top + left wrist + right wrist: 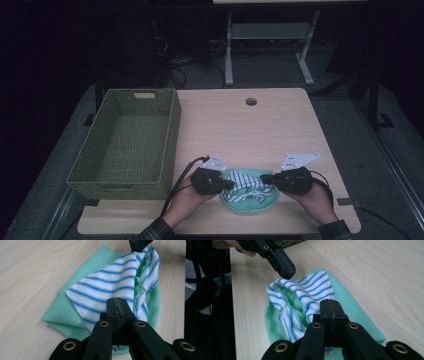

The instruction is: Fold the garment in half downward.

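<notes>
Tabletop (280, 130): bare wood is seen across the far half and the right side; free passage is offered there, broken only by a small round cable hole (251, 101) near the far edge.

Woven basket (131, 142): the left part of the table is occupied; its raised walls block level passage on that side, while its interior is open from above.

Near edge, centre: a striped cloth (248, 183) on a green cloth (250, 204) is flanked by the left gripper (231, 183) and the right gripper (264, 177), both clamped on the striped cloth; the gap between them is taken up by it.

A narrow bare strip is left between basket and left gripper, crossed by its cable (179, 180).
</notes>
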The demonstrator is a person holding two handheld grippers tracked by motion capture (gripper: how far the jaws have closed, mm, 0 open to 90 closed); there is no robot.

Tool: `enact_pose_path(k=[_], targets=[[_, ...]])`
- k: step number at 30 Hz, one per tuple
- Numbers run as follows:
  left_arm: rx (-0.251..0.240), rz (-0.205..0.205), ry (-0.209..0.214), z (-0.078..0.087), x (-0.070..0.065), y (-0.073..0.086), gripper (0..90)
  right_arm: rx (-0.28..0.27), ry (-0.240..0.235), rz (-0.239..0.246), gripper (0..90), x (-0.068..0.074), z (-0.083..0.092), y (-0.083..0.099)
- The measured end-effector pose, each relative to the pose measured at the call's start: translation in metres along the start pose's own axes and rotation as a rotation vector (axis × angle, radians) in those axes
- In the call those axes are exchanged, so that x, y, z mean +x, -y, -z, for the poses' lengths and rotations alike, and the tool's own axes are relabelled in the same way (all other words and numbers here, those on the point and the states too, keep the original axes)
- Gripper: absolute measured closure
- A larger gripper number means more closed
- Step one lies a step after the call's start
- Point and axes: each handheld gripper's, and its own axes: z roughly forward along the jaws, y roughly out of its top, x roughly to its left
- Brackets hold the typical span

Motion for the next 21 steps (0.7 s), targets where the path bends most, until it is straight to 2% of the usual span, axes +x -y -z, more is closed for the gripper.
enact_pose_path(k=[8, 15, 21], targets=[[0.047, -0.024, 0.028, -0.012, -0.009, 0.006, 89.2, 0.048, -0.025, 0.0, 89.7, 0.009, -0.001, 0.016], [0.115, -0.078, 0.01, -0.022, -0.016, 0.011, 88.4, 0.129, -0.026, 0.04, 89.7, 0.02, -0.013, 0.026], [0.12, -0.075, 0.008, -0.023, -0.016, 0.013, 88.6, 0.141, -0.025, 0.055, 89.9, 0.022, -0.016, 0.034]])
